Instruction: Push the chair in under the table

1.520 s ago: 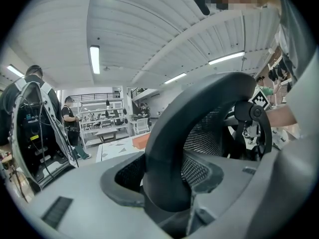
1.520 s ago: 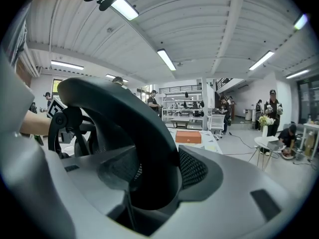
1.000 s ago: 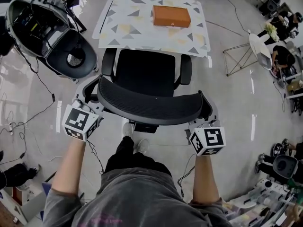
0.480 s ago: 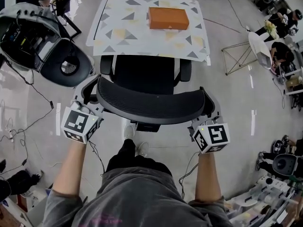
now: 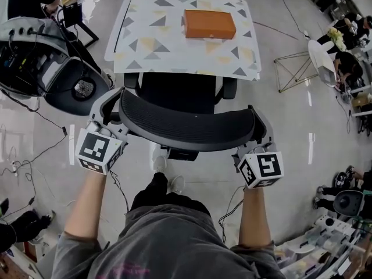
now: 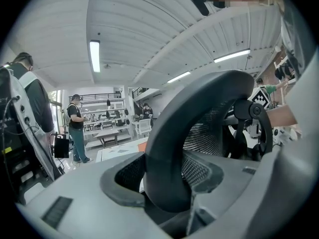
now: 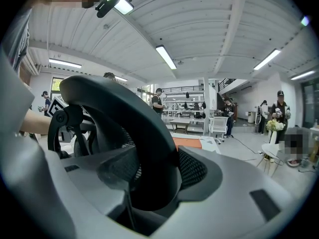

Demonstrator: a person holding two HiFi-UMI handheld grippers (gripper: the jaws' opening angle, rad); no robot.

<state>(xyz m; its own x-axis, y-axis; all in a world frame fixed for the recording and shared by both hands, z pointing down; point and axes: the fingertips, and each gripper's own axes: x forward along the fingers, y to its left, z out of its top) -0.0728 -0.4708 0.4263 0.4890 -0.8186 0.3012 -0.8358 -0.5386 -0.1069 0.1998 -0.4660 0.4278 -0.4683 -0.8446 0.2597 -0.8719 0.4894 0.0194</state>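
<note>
A black mesh office chair (image 5: 186, 127) stands with its seat (image 5: 179, 92) partly beneath the near edge of a white table (image 5: 145, 45) patterned with triangles. An orange box (image 5: 209, 24) lies on the table. My left gripper (image 5: 110, 129) clamps the left end of the curved backrest rim (image 6: 199, 128), which fills the gap between its grey jaws. On the right end of the same rim (image 7: 129, 128), my right gripper (image 5: 254, 147) is likewise shut. Both armrests (image 5: 228, 88) sit just at the table edge.
A large white and black shell-shaped machine (image 5: 40, 57) stands close to the chair's left. Cables (image 5: 35, 150) trail over the glossy floor. A wire stand (image 5: 295, 71) and seated people (image 5: 347, 68) are at the right. The person's feet (image 5: 165, 176) are behind the chair.
Both grippers and the chair have travelled toward the table. More of the seat is now covered by the table's near edge. The grips on the backrest are unchanged.
</note>
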